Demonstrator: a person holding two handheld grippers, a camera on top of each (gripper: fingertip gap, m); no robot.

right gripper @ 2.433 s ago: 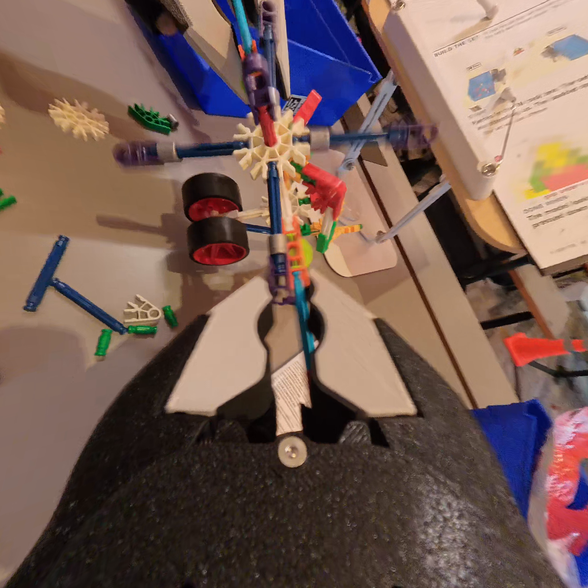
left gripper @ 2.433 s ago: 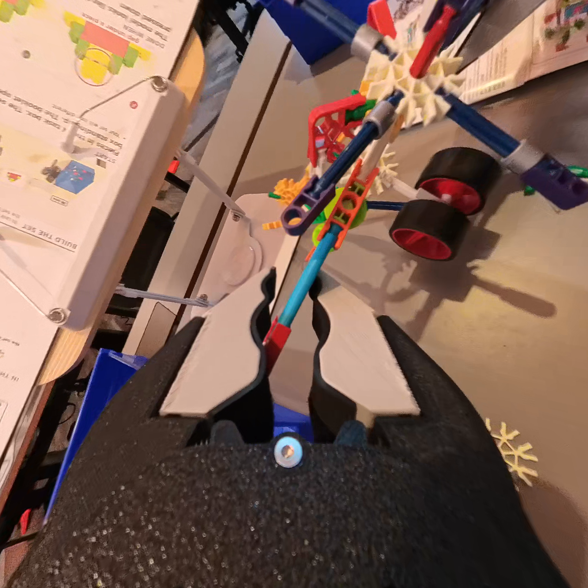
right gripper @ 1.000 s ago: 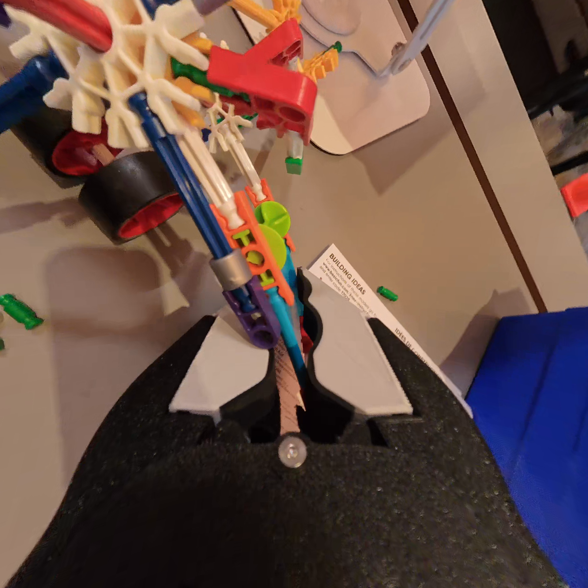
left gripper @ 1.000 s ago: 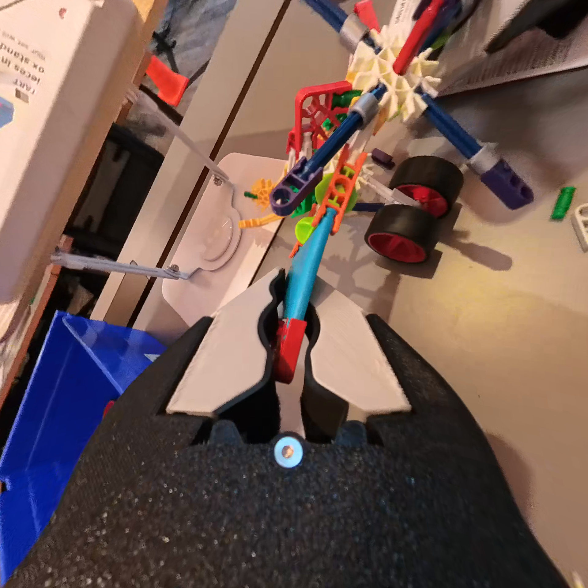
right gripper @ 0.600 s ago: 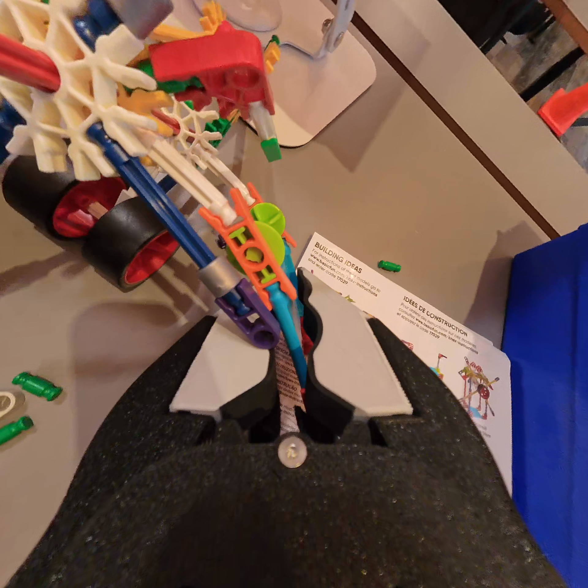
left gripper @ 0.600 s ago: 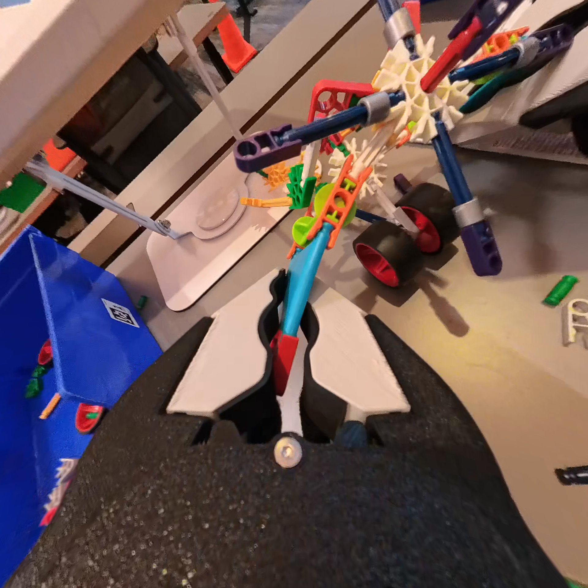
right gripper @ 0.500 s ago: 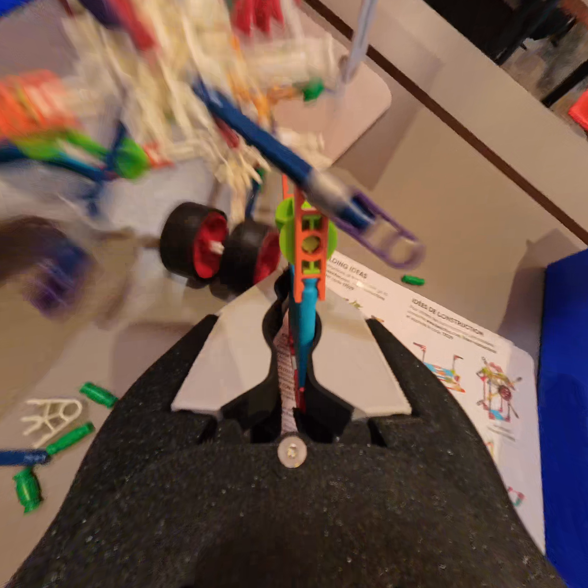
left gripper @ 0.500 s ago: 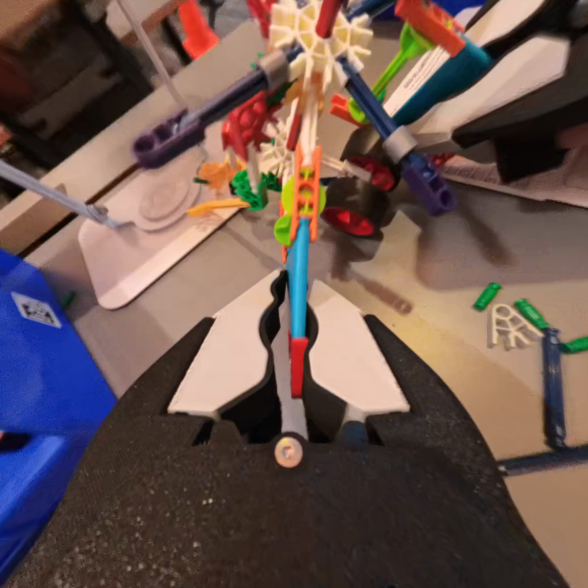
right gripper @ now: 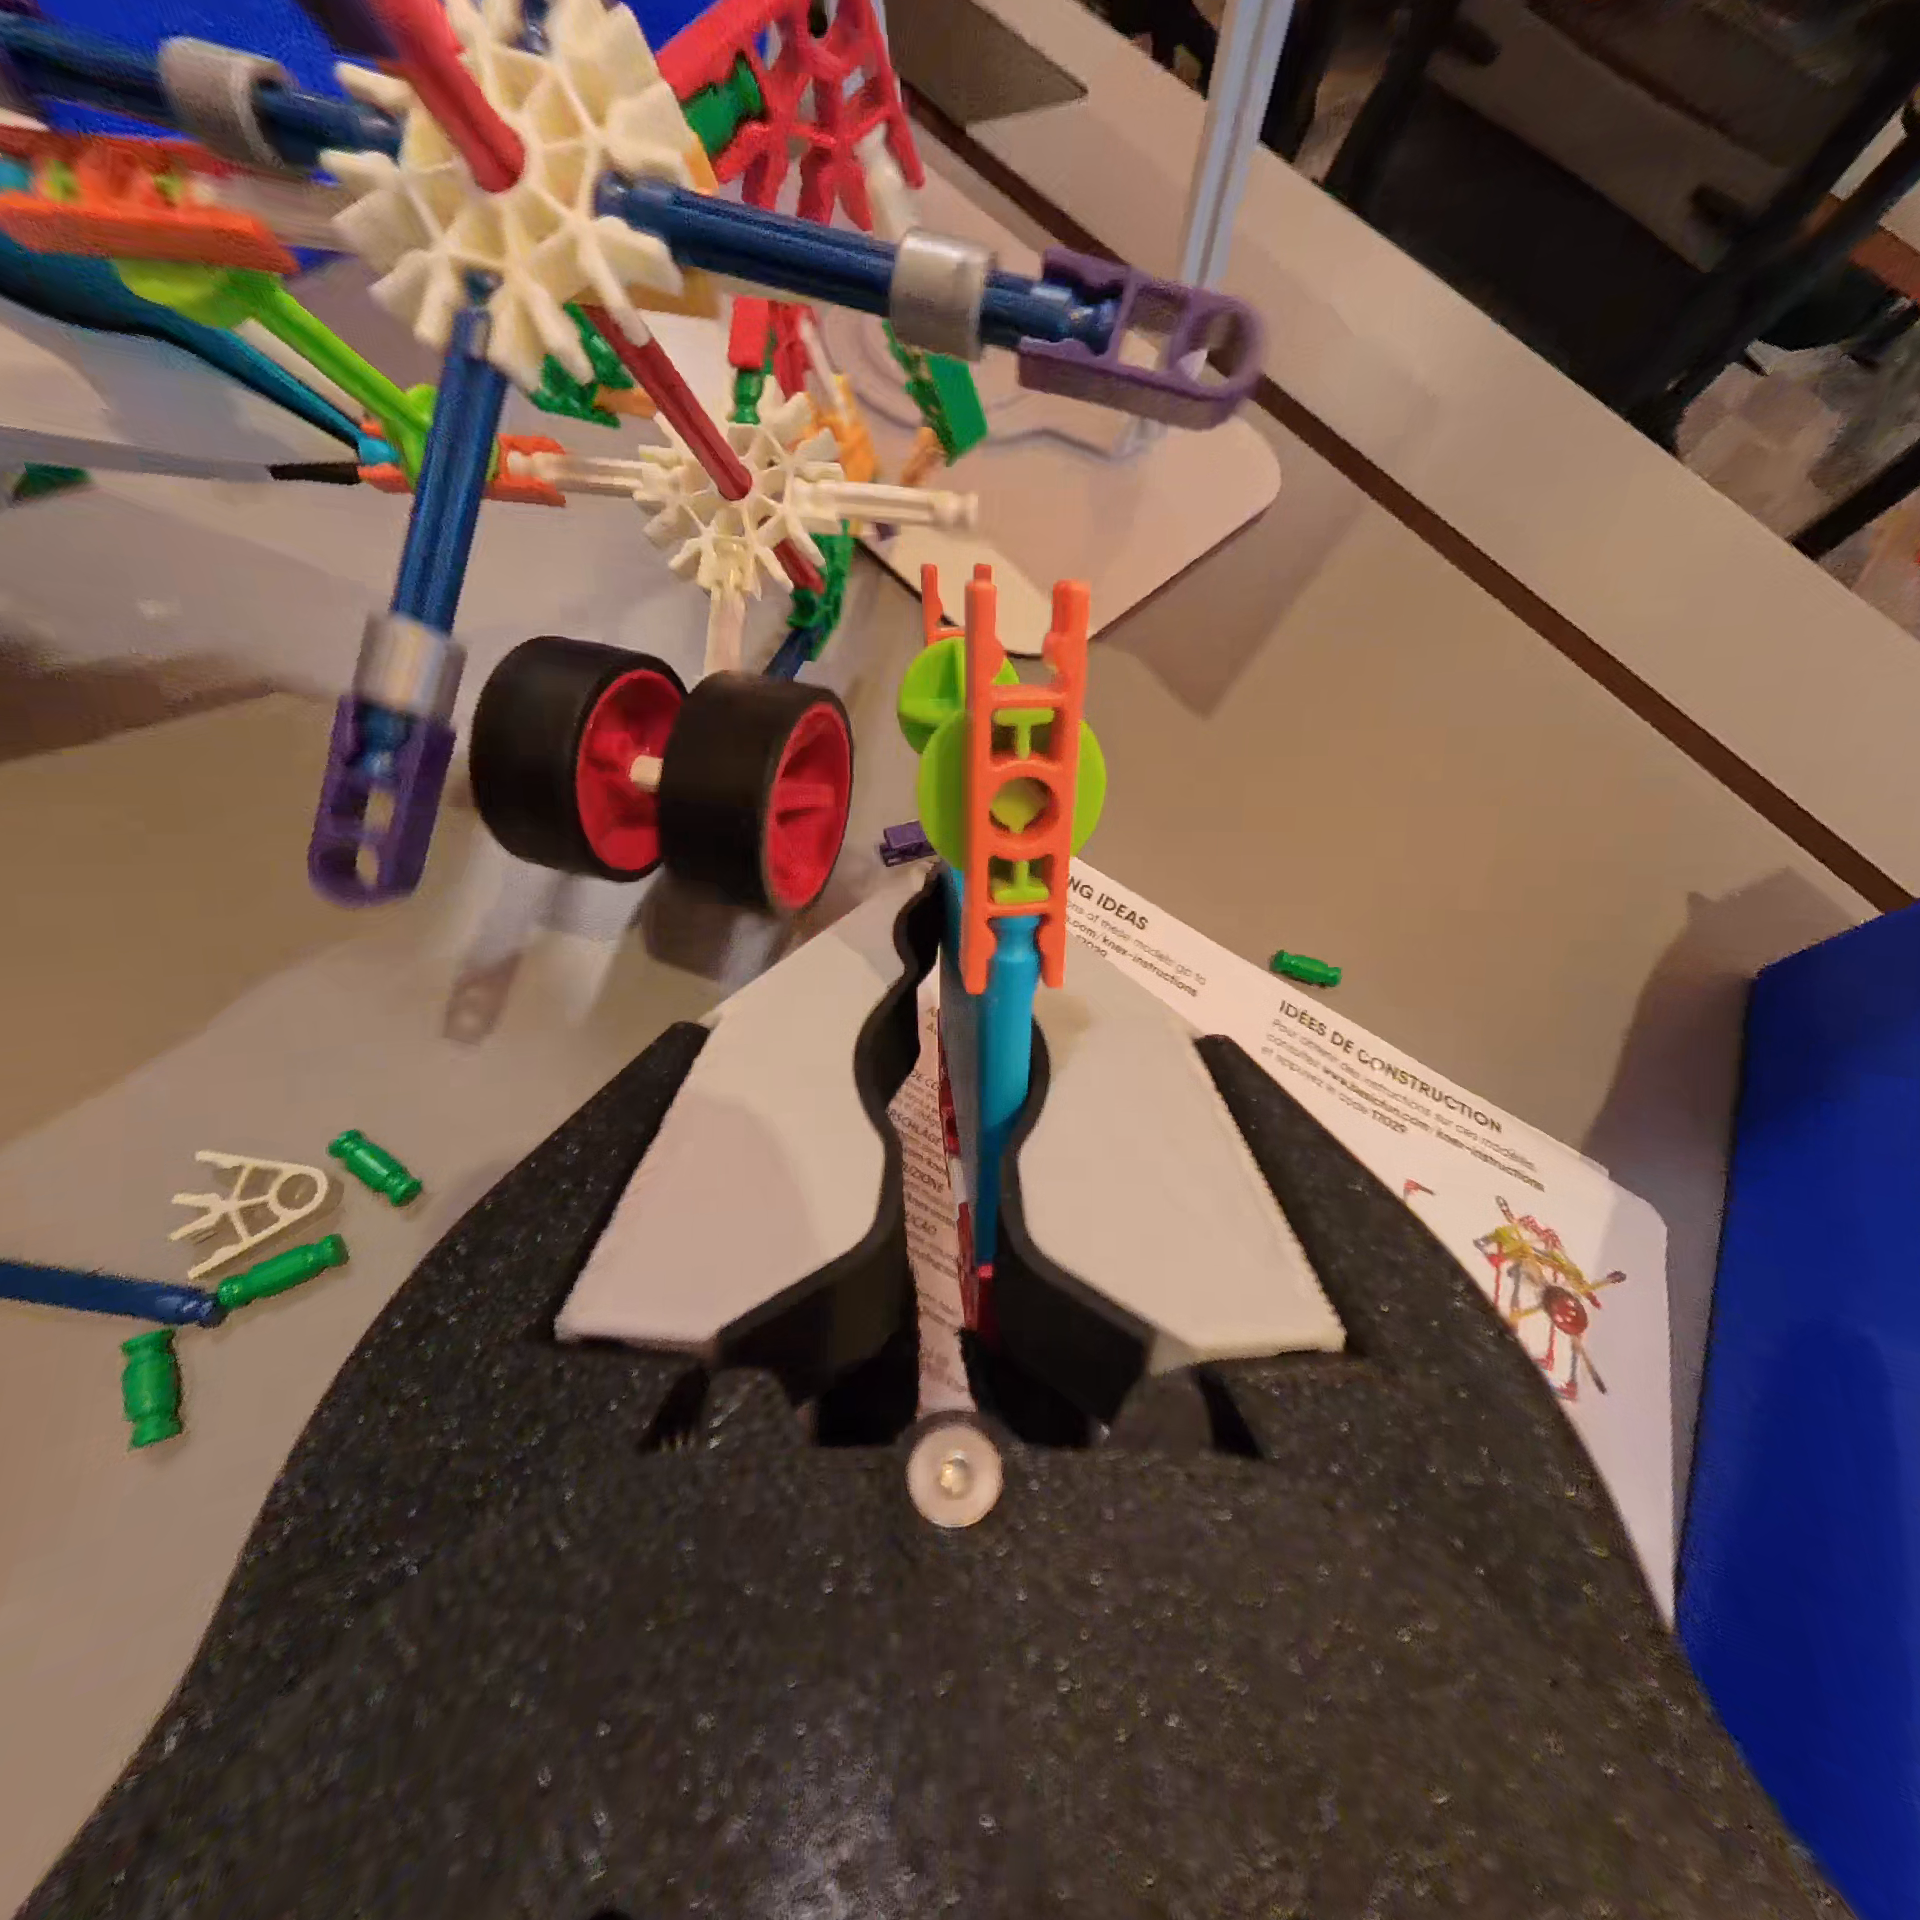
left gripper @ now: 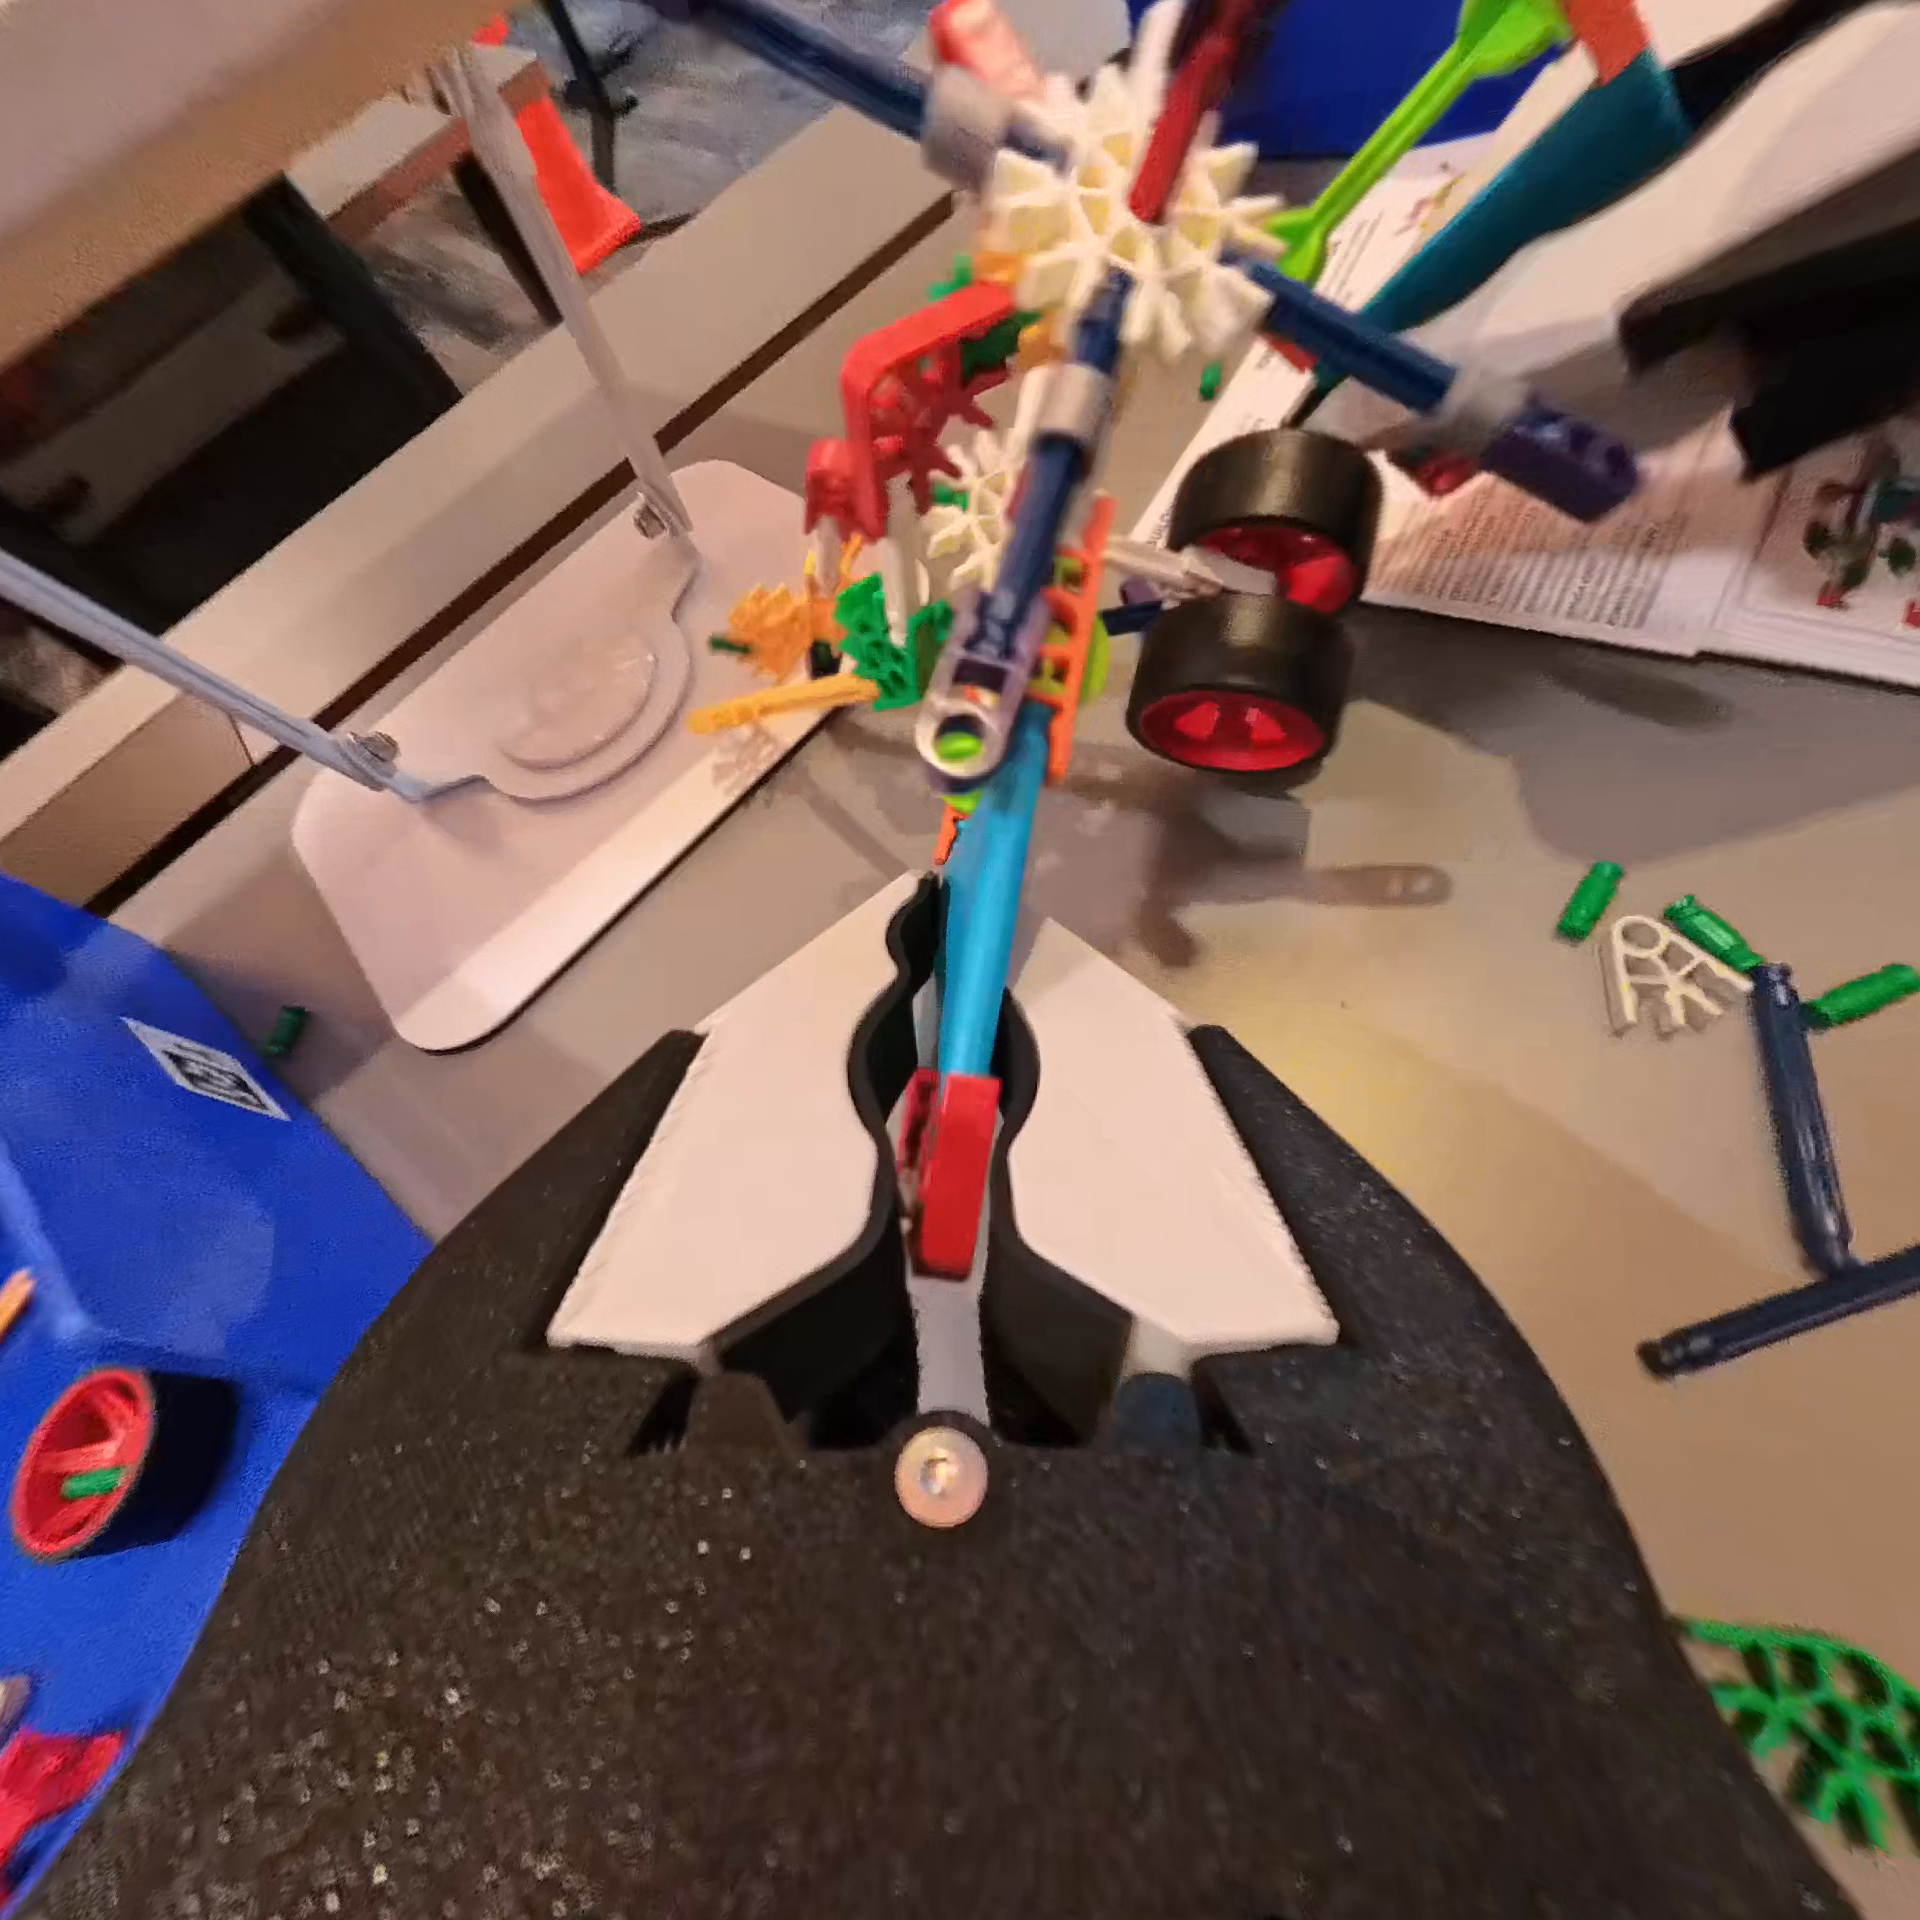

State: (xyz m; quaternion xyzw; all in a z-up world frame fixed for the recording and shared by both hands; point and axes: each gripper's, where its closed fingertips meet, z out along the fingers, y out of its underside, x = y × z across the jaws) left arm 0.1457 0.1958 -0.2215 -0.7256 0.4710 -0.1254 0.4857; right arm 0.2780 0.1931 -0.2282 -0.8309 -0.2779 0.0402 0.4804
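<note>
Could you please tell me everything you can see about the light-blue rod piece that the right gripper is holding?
The light-blue rod is a smooth plastic stick, standing nearly upright along the right gripper, whose fingers are shut on it. An orange ladder-shaped connector caps its far end, with lime-green discs clipped behind that. A red piece shows low at its near end. It appears detached from the wheeled toy model, above a printed leaflet.

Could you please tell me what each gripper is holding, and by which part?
Each holds a light-blue rod by its shaft: the left gripper its red-capped rod, the right gripper its orange-tipped rod.
</note>
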